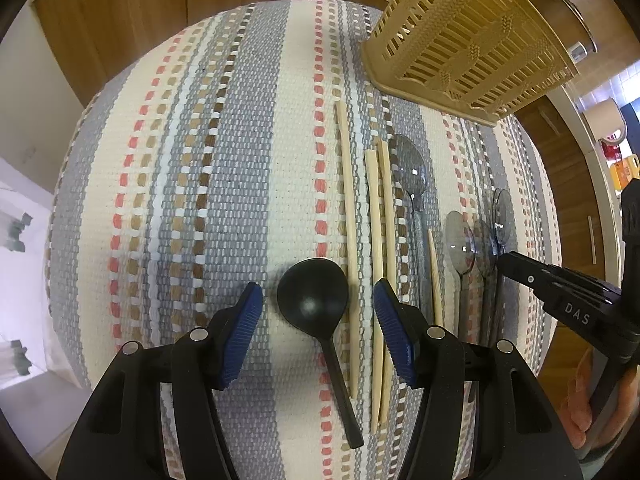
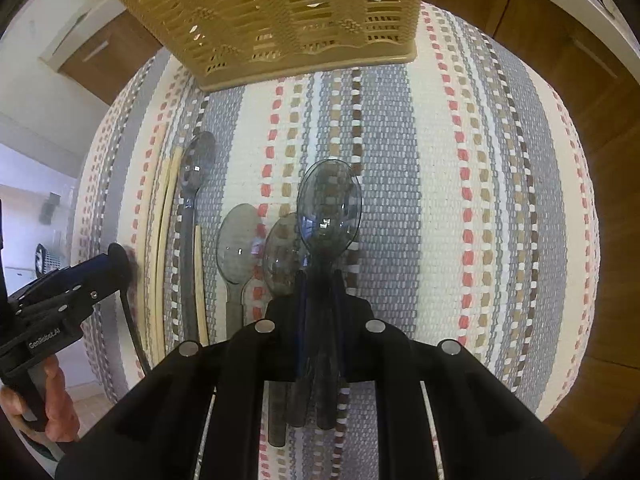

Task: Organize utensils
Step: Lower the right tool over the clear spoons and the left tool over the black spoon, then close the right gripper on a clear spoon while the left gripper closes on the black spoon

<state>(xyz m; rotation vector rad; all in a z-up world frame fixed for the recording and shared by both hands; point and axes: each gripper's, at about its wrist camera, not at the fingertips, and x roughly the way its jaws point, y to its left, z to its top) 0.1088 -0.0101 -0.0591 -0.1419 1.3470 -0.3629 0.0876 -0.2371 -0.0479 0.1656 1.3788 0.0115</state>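
Smoky clear plastic spoon (image 2: 329, 204) clamped by handle in right gripper (image 2: 320, 280), bowl raised just over striped woven mat (image 2: 460, 160). Looks like pickup step; next probably carry to tan slotted plastic basket (image 2: 280, 12) at mat's far edge. Left gripper (image 1: 318, 332) spread wide, low, straddling black plastic ladle-spoon (image 1: 312, 296), not gripping yet.

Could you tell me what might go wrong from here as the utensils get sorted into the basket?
1. The right gripper is shut on a clear spoon beside two more clear spoons; lifting could nudge them.
2. The left gripper straddles the black spoon, with chopsticks by one finger; closing may catch one.
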